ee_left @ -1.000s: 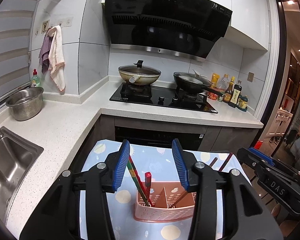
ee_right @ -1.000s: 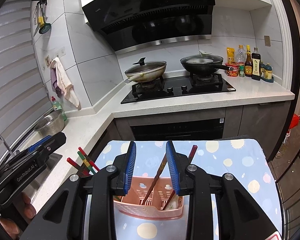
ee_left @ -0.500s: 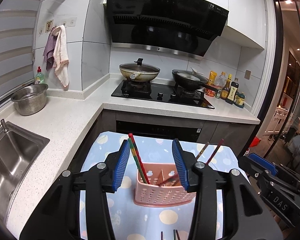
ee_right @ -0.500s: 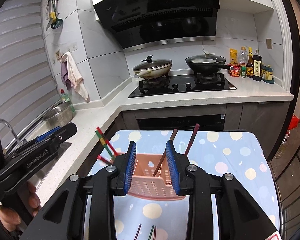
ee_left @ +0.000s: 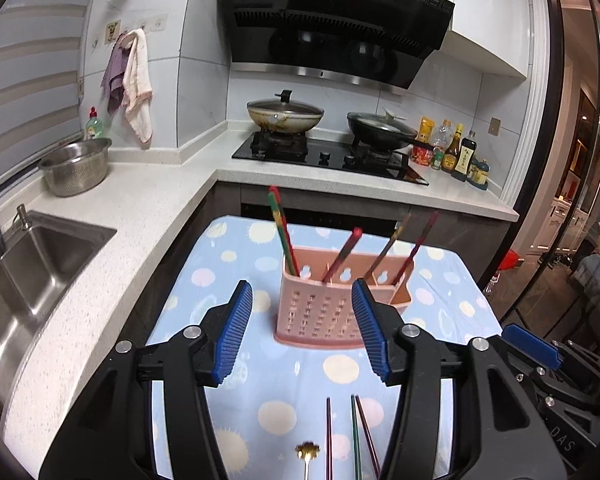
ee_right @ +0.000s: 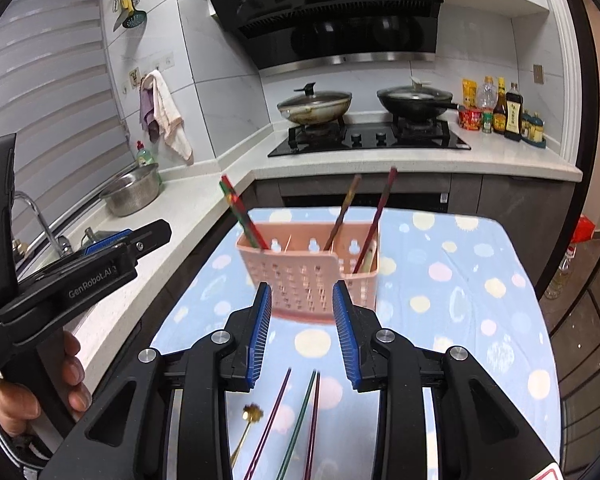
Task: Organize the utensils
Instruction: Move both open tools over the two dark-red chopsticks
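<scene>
A pink perforated utensil basket stands on the dotted blue cloth with several chopsticks leaning upright in it. Three loose chopsticks and a gold spoon lie flat on the cloth, nearer to me. My left gripper is open and empty, just short of the basket. My right gripper is open and empty, above the loose chopsticks. Each gripper shows at the edge of the other view.
The blue dotted table stands before an L-shaped counter. A sink and steel colander are at left. A stove with two pans and sauce bottles are behind.
Both grippers have drawn back from the basket and tilted down. The basket now sits farther ahead and the loose chopsticks and spoon have come into view.
</scene>
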Demonstrator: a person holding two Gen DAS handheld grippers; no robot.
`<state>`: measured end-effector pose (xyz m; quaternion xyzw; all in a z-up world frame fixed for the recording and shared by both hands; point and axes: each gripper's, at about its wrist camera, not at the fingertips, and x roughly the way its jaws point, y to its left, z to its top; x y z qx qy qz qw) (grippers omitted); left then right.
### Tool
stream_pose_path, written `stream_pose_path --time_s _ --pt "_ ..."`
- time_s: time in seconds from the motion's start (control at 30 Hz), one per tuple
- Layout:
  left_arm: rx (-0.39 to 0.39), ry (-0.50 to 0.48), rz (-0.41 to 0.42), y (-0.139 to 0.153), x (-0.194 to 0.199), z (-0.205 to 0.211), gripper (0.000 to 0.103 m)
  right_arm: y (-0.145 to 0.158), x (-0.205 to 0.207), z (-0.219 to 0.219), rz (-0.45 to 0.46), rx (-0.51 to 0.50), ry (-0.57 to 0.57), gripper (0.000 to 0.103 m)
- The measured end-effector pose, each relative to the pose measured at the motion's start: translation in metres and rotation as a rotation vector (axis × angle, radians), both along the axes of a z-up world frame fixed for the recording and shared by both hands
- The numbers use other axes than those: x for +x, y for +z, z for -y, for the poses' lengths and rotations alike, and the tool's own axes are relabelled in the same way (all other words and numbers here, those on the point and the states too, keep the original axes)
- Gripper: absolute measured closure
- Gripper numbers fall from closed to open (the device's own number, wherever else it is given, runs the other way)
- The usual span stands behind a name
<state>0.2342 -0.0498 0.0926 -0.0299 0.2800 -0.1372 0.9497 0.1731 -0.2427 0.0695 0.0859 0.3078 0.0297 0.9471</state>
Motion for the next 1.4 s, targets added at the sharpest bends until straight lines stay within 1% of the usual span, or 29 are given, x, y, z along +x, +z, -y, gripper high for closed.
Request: stream_pose_path --time_s 0.2,0.47,0.77,0.9,1.07,1.23,1.4 --pt "0.013 0.002 -0.060 -0.026 -0.021 -0.006 0.054 -0.024 -0.025 -0.004 -0.049 -0.020 -0.007 0.072" --pt "0.024 0.002 -0.135 -0.060 -0.043 -0.009 0.054 -0.059 -0.052 -0.005 -0.129 -0.015 -0.009 0.071" --pt "0.068 0.009 -0.237 -0.109 -0.072 -0.022 0.054 -0.116 -0.083 -0.009 -0.263 0.009 -0.005 0.071" --pt "0.094 0.007 -0.292 -0.136 -0.085 -0.027 0.054 -0.137 -0.093 -0.014 -0.314 0.004 0.012 0.071" --pt "0.114 0.000 -0.354 -0.162 -0.100 -0.030 0.054 -0.162 -0.103 -0.021 -0.376 -0.001 0.033 0.072" --pt "0.117 -0.012 -0.395 -0.179 -0.112 -0.030 0.054 -0.177 -0.107 -0.026 -0.417 0.000 0.049 0.072" --pt "0.125 -0.034 -0.422 -0.190 -0.122 -0.027 0.054 -0.183 -0.106 -0.028 -0.434 -0.003 0.058 0.071"
